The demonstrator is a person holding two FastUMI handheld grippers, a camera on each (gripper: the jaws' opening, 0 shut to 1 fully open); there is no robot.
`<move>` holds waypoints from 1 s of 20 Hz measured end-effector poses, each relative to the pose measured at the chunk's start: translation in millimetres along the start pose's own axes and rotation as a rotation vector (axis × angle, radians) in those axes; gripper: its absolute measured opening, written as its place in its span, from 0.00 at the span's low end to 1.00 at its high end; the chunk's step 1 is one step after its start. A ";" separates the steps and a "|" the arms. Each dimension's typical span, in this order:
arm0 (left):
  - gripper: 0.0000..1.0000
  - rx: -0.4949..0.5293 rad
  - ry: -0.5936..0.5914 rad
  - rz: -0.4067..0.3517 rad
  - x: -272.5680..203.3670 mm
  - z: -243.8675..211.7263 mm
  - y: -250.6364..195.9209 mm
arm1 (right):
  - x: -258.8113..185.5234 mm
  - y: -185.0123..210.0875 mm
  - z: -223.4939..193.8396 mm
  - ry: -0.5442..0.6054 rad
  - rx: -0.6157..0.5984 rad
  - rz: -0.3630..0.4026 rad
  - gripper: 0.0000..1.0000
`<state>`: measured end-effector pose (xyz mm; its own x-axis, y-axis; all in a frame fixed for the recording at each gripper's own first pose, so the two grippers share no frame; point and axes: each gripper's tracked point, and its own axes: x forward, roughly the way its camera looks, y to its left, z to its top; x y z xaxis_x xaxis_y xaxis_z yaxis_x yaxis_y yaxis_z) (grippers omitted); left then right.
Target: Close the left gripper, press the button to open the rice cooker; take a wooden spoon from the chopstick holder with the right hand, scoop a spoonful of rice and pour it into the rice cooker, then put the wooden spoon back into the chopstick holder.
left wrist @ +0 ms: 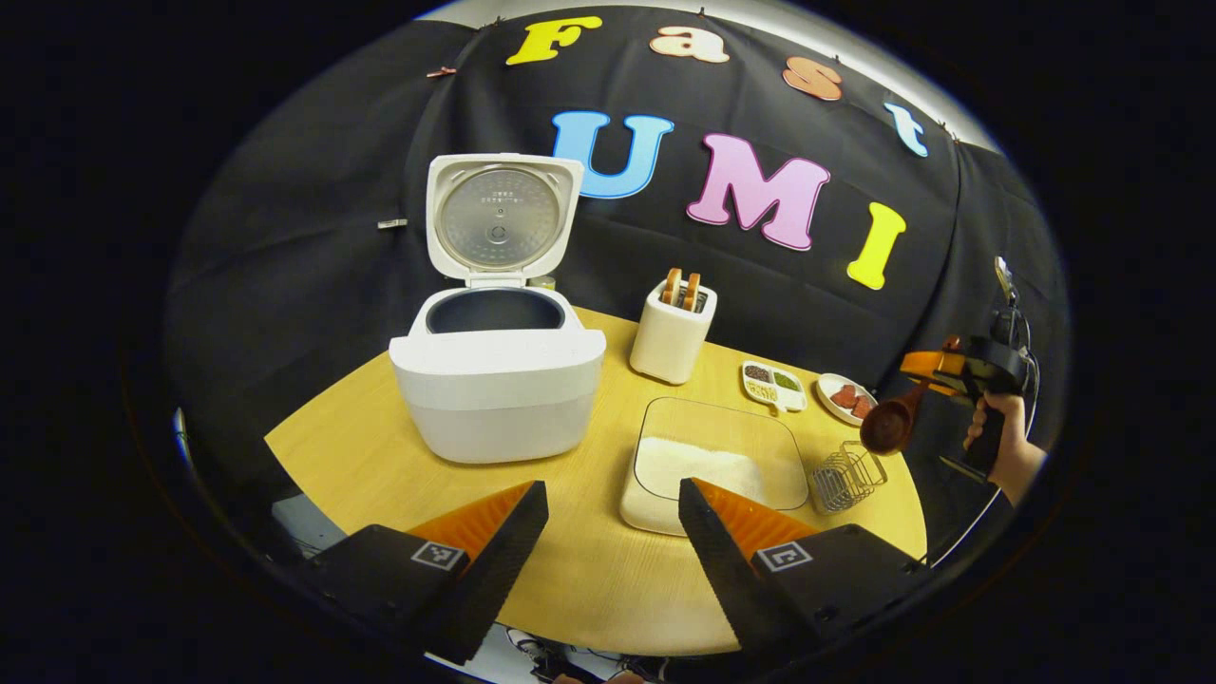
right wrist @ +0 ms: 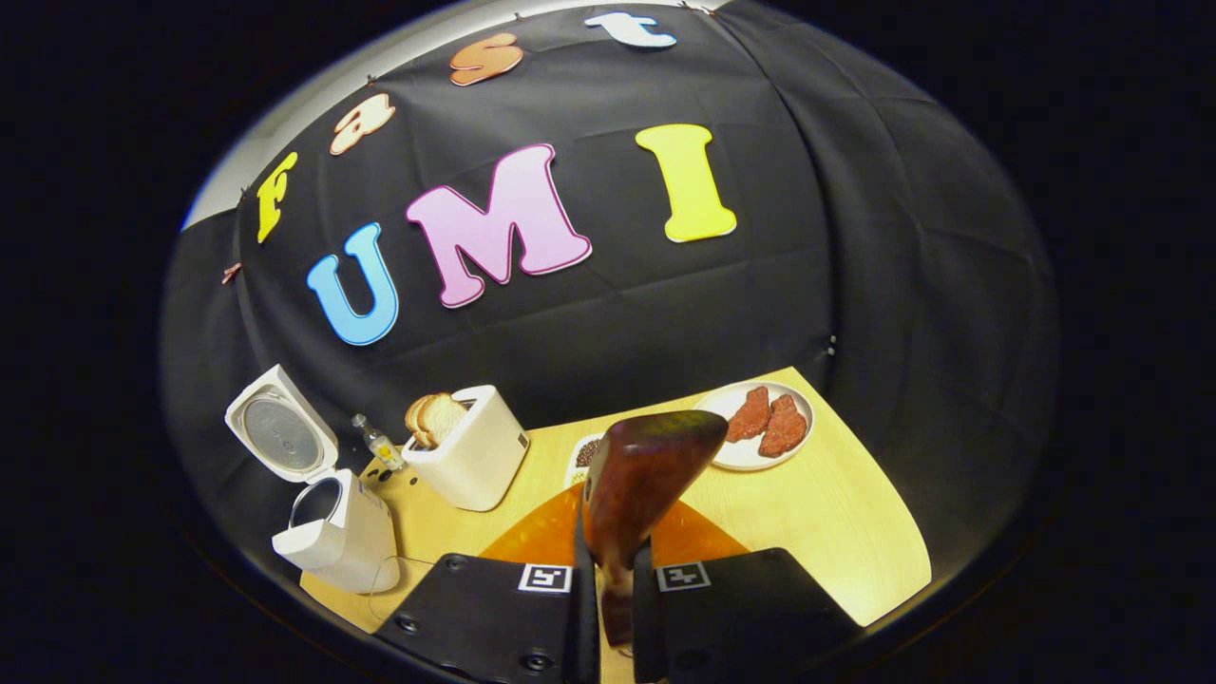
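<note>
The round table (left wrist: 589,579) carries the rice cooker (left wrist: 497,380) toward its left edge, lid up and inner pot bare, so the button step looks done. Nearer the front edge sits the tray of rice (left wrist: 722,465), with the wire chopstick holder (left wrist: 847,475) just beside it at the right edge. The left gripper (left wrist: 613,532) hovers over the front edge, its fingers spread with nothing between them. The right gripper (right wrist: 613,594) is clamped on the handle of the wooden spoon (right wrist: 646,475), lifted off the right edge. Next comes scooping, I judge: lower the bowl into the rice at a shallow angle, level it before lifting.
</note>
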<state>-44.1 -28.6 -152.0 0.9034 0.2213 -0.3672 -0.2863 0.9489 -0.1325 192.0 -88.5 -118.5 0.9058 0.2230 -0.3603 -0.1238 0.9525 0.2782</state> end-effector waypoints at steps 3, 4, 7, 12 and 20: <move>0.96 -0.021 -0.005 0.067 -0.2 5.7 7.5 | 8.1 -10.4 -25.9 0.050 0.024 0.009 0.18; 0.95 -0.031 0.000 0.078 -0.8 5.5 7.2 | 11.3 -13.3 -34.0 0.067 0.035 0.009 0.18; 0.96 -0.019 0.001 0.110 -4.5 10.3 10.0 | 23.2 -25.3 -54.4 0.097 0.067 -0.013 0.18; 0.96 -0.010 -0.007 0.142 -11.5 17.3 15.3 | 36.0 -42.3 -78.5 0.133 0.143 -0.065 0.18; 0.96 -0.014 -0.015 0.143 -9.6 28.5 31.0 | 26.9 -55.6 -88.6 0.116 0.222 -0.145 0.27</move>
<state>-52.5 5.1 -126.4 0.8578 0.3577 -0.3691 -0.4169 0.9043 -0.0925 187.4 -117.1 -222.6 0.8536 0.1222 -0.5063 0.1070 0.9102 0.4001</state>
